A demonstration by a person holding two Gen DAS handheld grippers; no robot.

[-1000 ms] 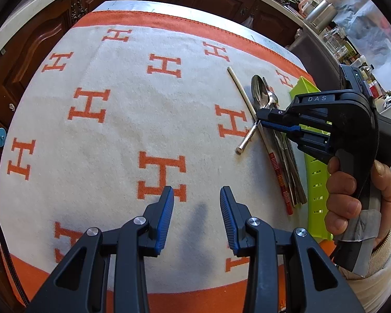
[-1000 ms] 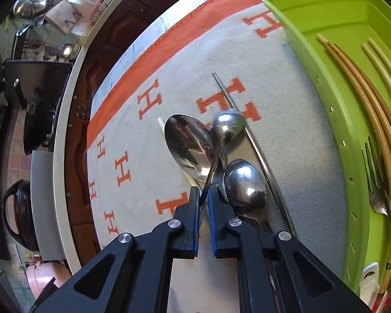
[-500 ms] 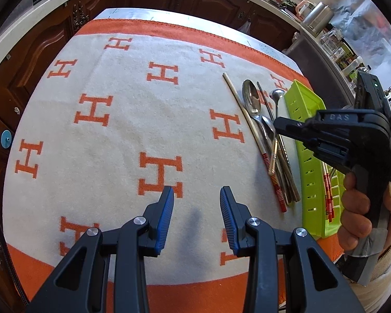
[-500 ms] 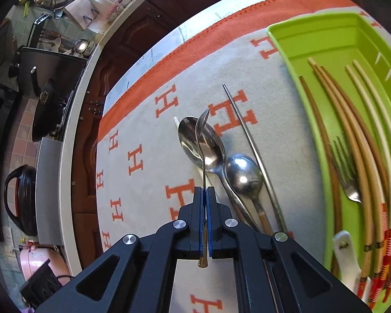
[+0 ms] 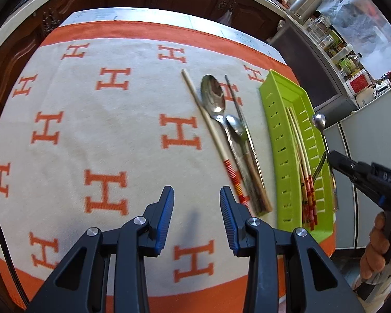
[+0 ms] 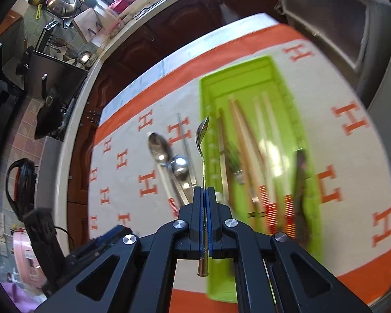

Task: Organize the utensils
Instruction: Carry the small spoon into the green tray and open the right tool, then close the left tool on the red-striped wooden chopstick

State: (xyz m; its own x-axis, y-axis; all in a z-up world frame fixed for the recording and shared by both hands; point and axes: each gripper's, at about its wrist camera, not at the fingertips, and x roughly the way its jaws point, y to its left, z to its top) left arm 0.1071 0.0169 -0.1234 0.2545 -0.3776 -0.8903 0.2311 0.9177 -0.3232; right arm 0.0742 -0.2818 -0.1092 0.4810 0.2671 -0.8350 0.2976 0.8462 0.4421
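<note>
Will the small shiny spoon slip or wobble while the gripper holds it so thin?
Probably stiff: the small spoon looks like solid metal and stands straight from the right gripper. It may swivel or slide, since the polished handle is pinched edge-on along a narrow strip. It is likely light, being slender.

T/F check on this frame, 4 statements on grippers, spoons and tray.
1. The right gripper is shut on a small spoon. True.
2. The left gripper holds a chopstick. False: its jaws are apart with nothing between them.
3. The green tray is empty. False: it already holds chopsticks and a fork.
4. Two spoons lie on the cloth beside the tray. True.
</note>
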